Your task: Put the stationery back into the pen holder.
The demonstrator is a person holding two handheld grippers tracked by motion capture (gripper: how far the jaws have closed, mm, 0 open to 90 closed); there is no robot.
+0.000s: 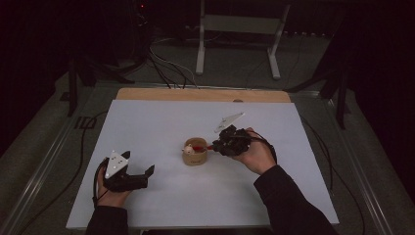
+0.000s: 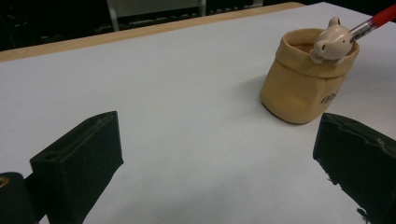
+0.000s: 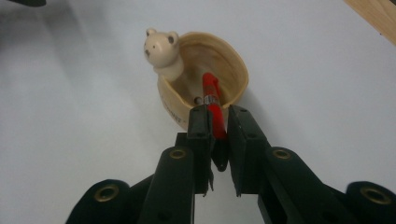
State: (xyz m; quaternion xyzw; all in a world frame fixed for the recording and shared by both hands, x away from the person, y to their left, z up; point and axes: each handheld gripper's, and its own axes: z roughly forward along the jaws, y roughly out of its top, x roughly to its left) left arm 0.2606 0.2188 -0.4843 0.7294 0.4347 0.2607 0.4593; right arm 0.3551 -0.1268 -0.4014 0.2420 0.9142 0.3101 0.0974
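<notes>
Centrally on the white table (image 1: 161, 127) stands a tan cup (image 3: 219, 58) shaped like a slouched sack, dark lettering low on its side, a cream bear head (image 3: 161, 46) perched on the rim. Right gripper (image 3: 218, 122) is clamped on a red pen (image 3: 212, 100) with a silver band; the pen slants down into the cup's mouth, tip hidden inside. Left gripper (image 1: 139, 172) rests near the table's front left, well apart from the cup, jaws spread wide with nothing between them

Dim room; white metal frame (image 1: 240, 29) beyond the table (image 1: 147, 117).
</notes>
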